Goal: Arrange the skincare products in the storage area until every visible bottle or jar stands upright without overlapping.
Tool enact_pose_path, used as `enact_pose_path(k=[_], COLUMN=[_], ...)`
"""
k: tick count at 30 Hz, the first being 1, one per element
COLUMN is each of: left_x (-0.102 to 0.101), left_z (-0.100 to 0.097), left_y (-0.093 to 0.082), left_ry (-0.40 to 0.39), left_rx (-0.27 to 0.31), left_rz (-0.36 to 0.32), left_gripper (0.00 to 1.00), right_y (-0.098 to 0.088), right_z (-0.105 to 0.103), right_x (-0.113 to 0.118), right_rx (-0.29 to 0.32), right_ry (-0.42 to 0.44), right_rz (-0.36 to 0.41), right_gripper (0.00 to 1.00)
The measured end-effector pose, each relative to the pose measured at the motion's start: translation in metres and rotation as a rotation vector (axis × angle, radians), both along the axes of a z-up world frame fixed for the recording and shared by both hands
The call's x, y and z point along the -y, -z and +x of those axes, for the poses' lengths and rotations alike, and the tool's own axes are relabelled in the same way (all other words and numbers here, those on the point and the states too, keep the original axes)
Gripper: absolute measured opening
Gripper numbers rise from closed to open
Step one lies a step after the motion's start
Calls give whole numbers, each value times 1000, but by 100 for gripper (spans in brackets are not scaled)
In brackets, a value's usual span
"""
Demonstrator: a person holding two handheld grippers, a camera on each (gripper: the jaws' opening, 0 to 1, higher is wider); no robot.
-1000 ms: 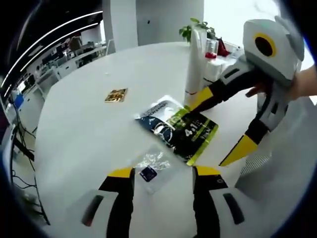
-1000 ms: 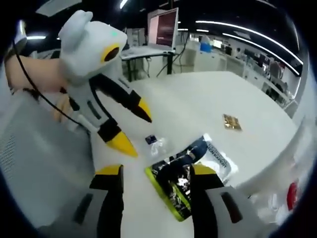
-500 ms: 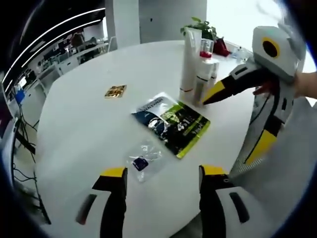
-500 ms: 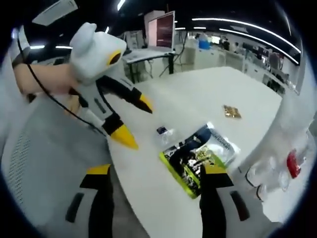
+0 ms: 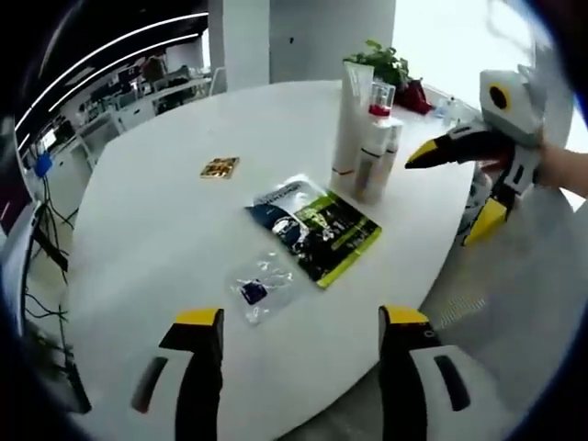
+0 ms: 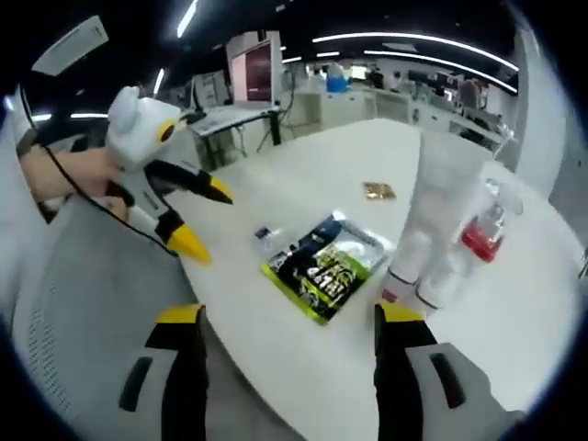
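White round table (image 5: 175,230) in an open office — desks and monitors behind, ceiling light strips, a potted plant (image 5: 384,61) at 12 o'clock in the left gripper view. Part of a pale mesh chair (image 6: 64,312) sits at 9 o'clock in the right gripper view.

Skincare products stand upright in a tight cluster near the table edge: a tall white tube (image 5: 352,118), a clear bottle with red cap (image 5: 378,99) behind it, and a short white bottle (image 5: 372,170) in front, touching or nearly so. In the right gripper view the same cluster is at 3 o'clock.

Flat on the table: a green-and-black sachet pack (image 5: 315,229) at centre, a small clear bag (image 5: 260,286) with a blue item at 7 o'clock of it, and a small gold packet (image 5: 219,167) well apart at 10 o'clock.

Left gripper (image 5: 299,322) — jaws spread wide, nothing between them, hovering off the near table edge; also seen in the right gripper view at 9 o'clock, hand-held, jaws parted. Right gripper (image 6: 285,317) — jaws wide apart, empty, touching nothing; in the left gripper view it sits at 2 o'clock, just beside the bottle cluster, yellow tips apart.
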State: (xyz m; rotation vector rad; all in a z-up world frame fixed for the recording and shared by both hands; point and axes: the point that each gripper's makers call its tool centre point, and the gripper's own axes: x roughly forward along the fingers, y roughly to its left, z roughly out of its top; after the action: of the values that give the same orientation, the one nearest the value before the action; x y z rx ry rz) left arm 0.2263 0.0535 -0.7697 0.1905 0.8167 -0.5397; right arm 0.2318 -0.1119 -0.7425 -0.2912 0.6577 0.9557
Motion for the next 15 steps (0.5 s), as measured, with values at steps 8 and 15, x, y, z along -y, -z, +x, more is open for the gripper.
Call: enact_pose_path(k=[8,15], left_x=[-6,-21], left_z=[-1,-2], left_y=[-11,-19], left_ry=[-44,-97], left_rx=[20,35], left_rz=[-16,-25], left_gripper=[68,71], right_y=[-7,-10], right_z=[4,0], right_x=[21,35], right_rx=[4,-3], right_ry=[70,93], right_rz=[7,-2], right_gripper=[84,91])
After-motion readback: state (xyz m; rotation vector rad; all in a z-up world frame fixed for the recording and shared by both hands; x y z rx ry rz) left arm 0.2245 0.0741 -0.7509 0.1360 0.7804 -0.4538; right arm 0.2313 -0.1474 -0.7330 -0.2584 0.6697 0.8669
